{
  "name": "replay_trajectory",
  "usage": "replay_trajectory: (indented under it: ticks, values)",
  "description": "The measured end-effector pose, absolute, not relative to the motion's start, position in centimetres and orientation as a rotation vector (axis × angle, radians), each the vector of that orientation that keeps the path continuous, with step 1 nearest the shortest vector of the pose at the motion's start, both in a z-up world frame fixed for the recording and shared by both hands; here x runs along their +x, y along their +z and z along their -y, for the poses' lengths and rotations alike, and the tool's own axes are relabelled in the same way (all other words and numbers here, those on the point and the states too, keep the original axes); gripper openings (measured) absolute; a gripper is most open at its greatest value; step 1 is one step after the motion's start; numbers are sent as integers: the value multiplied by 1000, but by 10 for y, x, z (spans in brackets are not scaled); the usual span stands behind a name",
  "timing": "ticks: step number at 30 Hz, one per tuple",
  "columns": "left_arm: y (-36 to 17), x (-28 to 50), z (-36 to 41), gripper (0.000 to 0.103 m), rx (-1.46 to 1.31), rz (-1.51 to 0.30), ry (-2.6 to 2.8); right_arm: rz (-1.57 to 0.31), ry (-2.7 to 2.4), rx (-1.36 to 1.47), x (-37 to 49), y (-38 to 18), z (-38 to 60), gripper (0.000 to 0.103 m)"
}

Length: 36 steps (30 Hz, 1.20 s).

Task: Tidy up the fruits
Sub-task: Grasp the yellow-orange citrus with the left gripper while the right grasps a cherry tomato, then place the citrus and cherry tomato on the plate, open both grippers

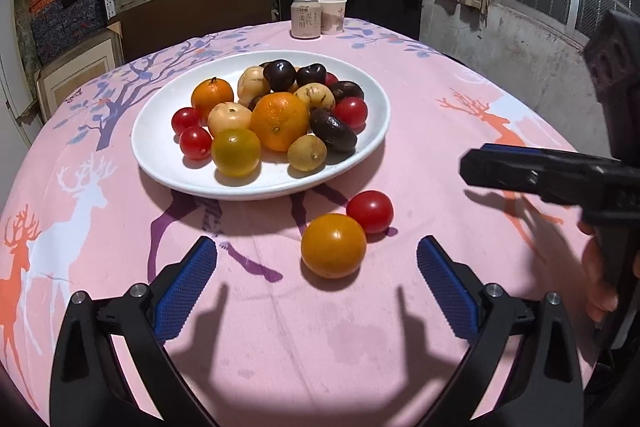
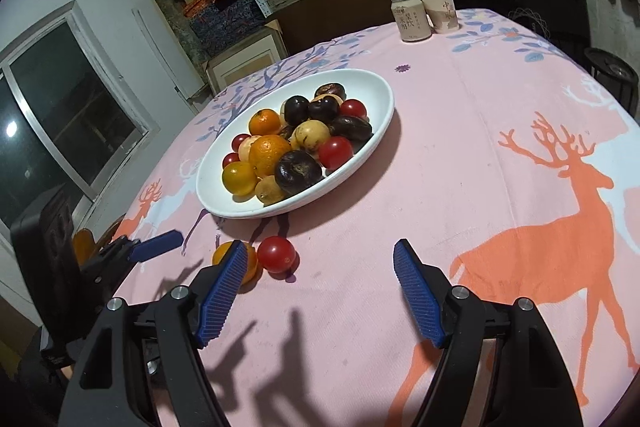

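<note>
While both claws stood wide and empty over the desk (image 1: 420, 115), two fruits lay loose on the cloth just beside the white plate (image 1: 160, 163): a yellow-orange tomato (image 1: 333, 245) touching a red tomato (image 1: 369, 211). The rest sat heaped on the plate. The left claw (image 1: 316, 291) framed the yellow-orange tomato ahead of its blue pads (image 1: 188, 287); the right claw (image 2: 320, 291) hung nearby. Both round fruits could roll if a pad nudged one off-centre, and the two claws, converging on the same touching pair, might collide. The left view showed both loose tomatoes whole, and a hand (image 1: 600, 279) gripping the right claw's handle. The right view hid much of the yellow-orange one behind its own finger.
</note>
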<state>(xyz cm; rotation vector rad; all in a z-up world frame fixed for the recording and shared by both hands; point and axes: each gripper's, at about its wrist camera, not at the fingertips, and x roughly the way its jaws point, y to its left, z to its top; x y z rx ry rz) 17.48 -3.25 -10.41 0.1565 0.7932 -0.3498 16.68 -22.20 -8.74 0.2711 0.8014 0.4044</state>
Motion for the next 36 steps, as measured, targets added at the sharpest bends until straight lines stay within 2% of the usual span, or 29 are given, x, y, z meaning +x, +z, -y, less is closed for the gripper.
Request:
replay_trajectory:
  ticks: [2, 3, 5, 6, 14, 19, 22, 23, 25, 26, 31, 36]
  values:
    - [-109, 183, 34, 97, 156, -816, -334, -795, 409, 247, 164, -86, 218, 76]
    - [-112, 186, 33, 93, 150, -829, -334, -792, 412, 237, 162, -85, 217, 76]
    - [-116, 194, 32, 38, 126, -871, -368, -795, 415, 217, 161, -86, 214, 76]
    - [-120, 197, 32, 36, 117, -893, -379, -799, 417, 209, 161, -87, 213, 76]
    - [-102, 181, 11, 36, 70, -783, -335, -879, 466, 67, 168, -96, 181, 76]
    - [-91, 178, -17, 36, -6, -741, -244, -894, 482, -38, 177, -97, 152, 69]
    - [-94, 184, -28, 36, -43, -772, -226, -920, 487, -97, 189, -102, 133, 55]
    - [-95, 184, -30, 36, -47, -776, -227, -936, 483, -108, 194, -106, 129, 46]
    - [-95, 185, -31, 36, -44, -776, -231, -942, 449, -126, 200, -110, 126, 39]
    - [-96, 185, -31, 36, -42, -777, -235, -950, 449, -120, 201, -112, 126, 31]
    - [-99, 185, -29, 36, -41, -787, -246, -927, 446, -123, 196, -110, 129, 31]
    - [-88, 182, -31, 36, -86, -763, -284, -861, 462, -62, 198, -80, 144, 31]
